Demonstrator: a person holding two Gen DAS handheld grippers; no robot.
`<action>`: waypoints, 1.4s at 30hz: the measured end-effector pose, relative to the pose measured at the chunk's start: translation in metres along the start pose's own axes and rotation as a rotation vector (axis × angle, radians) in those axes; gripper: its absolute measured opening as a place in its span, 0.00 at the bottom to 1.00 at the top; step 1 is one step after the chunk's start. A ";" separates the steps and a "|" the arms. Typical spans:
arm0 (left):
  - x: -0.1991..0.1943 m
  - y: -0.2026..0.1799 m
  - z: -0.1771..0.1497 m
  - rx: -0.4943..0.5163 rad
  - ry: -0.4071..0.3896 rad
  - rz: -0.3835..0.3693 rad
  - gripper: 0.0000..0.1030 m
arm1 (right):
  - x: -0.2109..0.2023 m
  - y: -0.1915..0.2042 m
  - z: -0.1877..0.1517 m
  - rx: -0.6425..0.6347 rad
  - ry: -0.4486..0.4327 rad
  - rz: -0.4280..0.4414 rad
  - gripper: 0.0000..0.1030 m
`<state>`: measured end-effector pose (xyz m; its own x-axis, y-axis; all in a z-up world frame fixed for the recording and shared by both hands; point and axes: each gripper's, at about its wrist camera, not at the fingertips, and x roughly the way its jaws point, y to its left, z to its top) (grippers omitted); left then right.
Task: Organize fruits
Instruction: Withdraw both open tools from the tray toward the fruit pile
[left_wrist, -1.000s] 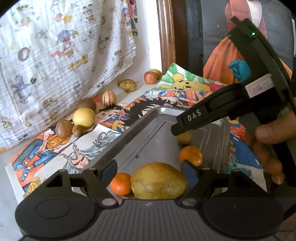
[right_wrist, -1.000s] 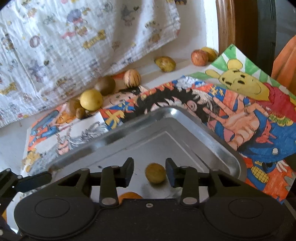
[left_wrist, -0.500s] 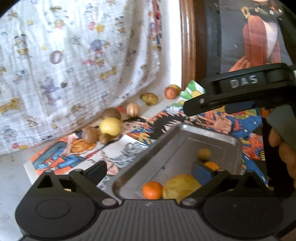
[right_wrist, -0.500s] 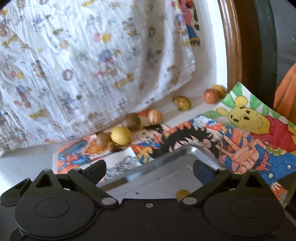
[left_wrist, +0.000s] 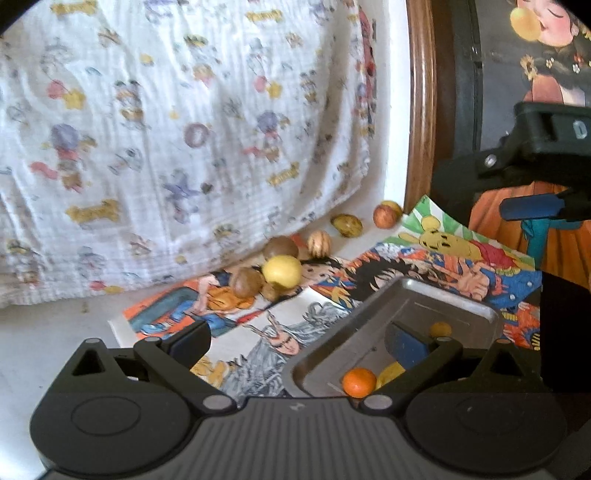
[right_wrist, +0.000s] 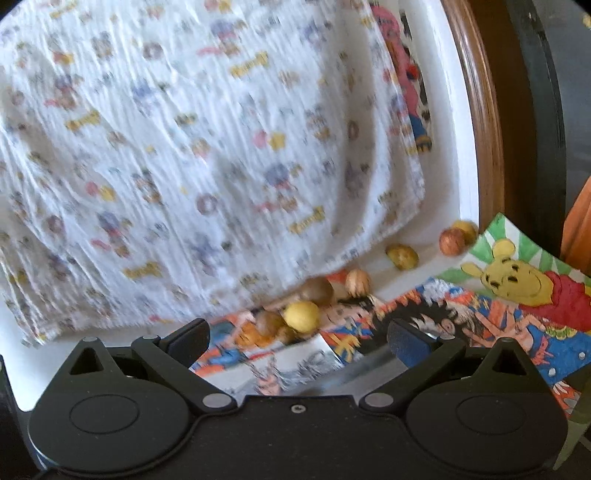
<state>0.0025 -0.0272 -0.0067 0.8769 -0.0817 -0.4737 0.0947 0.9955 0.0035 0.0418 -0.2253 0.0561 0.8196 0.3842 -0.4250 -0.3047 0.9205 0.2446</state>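
A metal tray (left_wrist: 448, 303) lies on cartoon posters and holds an orange fruit (left_wrist: 358, 382), a yellow fruit (left_wrist: 390, 372) partly hidden by a finger, and a small yellow fruit (left_wrist: 440, 328). My left gripper (left_wrist: 301, 341) hangs open and empty above the tray's left rim. My right gripper (right_wrist: 300, 341) is also open and empty, raised high; its body (left_wrist: 535, 147) shows at the upper right of the left wrist view. Loose fruits lie by the cloth: a yellow round one (left_wrist: 282, 271) (right_wrist: 301, 315), brown ones (left_wrist: 245, 282), a striped one (left_wrist: 319, 242).
A white cartoon-print cloth (left_wrist: 177, 129) hangs behind the fruits. More fruits (left_wrist: 346, 225) (left_wrist: 384, 216) lie near a wooden frame (left_wrist: 421, 103) at the back. Colourful posters (right_wrist: 517, 295) cover the surface; the tray's rim (right_wrist: 354, 373) is blurred in the right wrist view.
Both grippers have risen and pulled back from the tray and opened wider. The big yellow fruit that was between the left fingers now lies in the tray.
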 end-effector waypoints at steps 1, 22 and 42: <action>-0.005 0.001 0.001 -0.001 -0.009 0.005 1.00 | -0.007 0.004 0.001 -0.001 -0.020 0.003 0.99; -0.061 0.025 -0.003 -0.037 -0.077 0.092 1.00 | -0.069 0.040 -0.003 -0.013 -0.092 0.088 1.00; 0.083 0.073 0.007 -0.043 0.035 0.122 1.00 | 0.067 -0.007 0.010 0.033 0.050 0.031 1.00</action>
<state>0.0852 0.0381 -0.0393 0.8635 0.0412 -0.5027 -0.0329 0.9991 0.0255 0.1032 -0.2070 0.0344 0.7846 0.4162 -0.4595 -0.3127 0.9057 0.2863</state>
